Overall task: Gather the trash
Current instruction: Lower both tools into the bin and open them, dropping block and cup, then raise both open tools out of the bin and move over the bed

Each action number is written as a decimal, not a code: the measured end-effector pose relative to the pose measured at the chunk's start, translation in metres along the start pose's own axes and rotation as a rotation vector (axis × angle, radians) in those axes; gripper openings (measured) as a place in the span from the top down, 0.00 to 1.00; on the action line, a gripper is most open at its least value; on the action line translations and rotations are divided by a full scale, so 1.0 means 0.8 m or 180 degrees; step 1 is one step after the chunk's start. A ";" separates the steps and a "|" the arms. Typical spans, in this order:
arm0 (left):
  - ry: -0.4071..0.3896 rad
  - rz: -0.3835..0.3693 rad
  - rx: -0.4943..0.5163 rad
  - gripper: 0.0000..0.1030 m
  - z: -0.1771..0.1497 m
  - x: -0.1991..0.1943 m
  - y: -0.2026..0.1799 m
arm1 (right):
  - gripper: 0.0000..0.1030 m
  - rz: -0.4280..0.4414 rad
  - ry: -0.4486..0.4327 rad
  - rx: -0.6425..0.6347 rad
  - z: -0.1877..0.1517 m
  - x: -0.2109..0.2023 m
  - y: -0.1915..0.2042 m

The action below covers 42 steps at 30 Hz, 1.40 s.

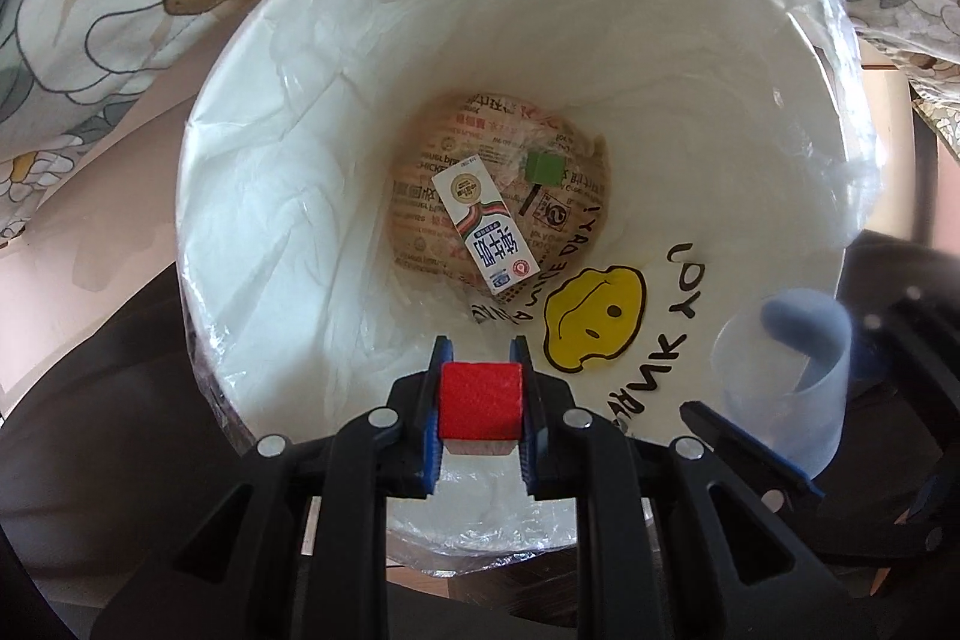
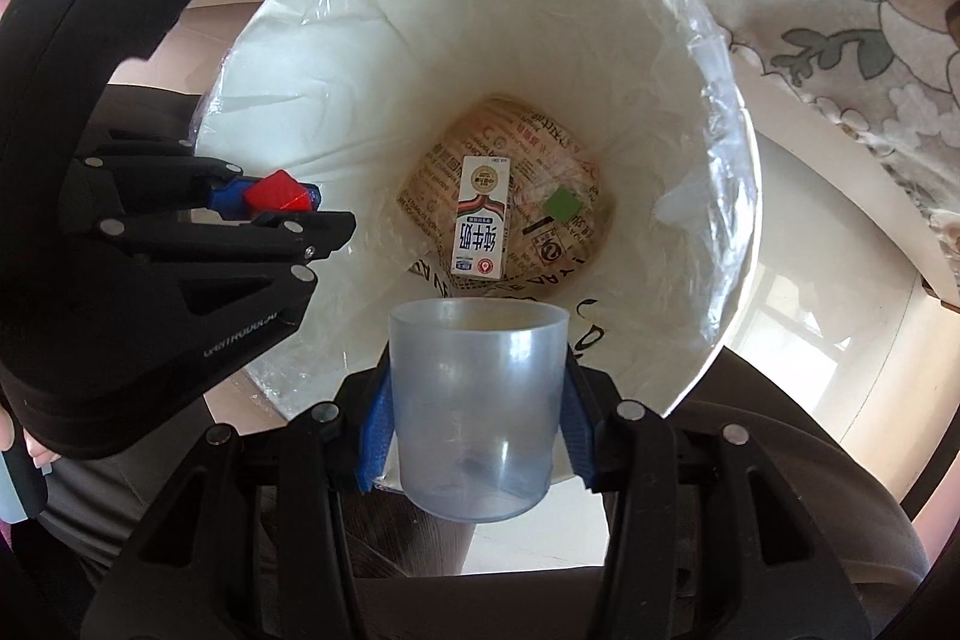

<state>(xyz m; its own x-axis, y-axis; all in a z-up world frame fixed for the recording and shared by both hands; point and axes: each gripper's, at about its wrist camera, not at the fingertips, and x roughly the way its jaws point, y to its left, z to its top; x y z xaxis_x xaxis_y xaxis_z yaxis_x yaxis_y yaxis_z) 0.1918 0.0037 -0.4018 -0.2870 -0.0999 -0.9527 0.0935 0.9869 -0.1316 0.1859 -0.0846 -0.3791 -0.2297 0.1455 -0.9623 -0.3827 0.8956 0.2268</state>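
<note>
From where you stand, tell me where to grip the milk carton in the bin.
Judging by its pose, take the milk carton across its long side edges near mid-length, coming straight down from above. It lies flat on the printed paper deep in the bin, so only its top face is open.

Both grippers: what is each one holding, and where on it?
Left gripper clamps the red cube on opposite side faces. Right gripper squeezes the translucent plastic cup across its side wall.

The bin's (image 1: pixel 798 112) mouth is wide open below both grippers. Deep down, a milk carton (image 1: pixel 483 225) and green block (image 1: pixel 545 168) cover the bottom.
</note>
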 end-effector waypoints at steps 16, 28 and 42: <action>0.0218 -0.0020 -0.0218 0.61 0.022 0.015 -0.001 | 0.39 0.0289 0.0215 0.0272 0.013 0.034 -0.005; 0.0174 0.0065 -0.0182 0.52 0.018 0.003 -0.003 | 0.32 0.0241 0.0091 0.0297 0.008 0.023 -0.006; -0.0047 0.0192 -0.0116 0.52 -0.020 -0.041 -0.001 | 0.32 0.0068 -0.0064 0.0184 -0.018 -0.007 0.002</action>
<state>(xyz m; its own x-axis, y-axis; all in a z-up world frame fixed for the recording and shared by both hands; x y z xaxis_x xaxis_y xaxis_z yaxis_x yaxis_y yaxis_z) 0.1860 0.0083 -0.3663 -0.2677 -0.0417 -0.9626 0.0753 0.9951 -0.0641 0.1732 -0.0898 -0.3714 -0.2191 0.1725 -0.9603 -0.3254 0.9150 0.2386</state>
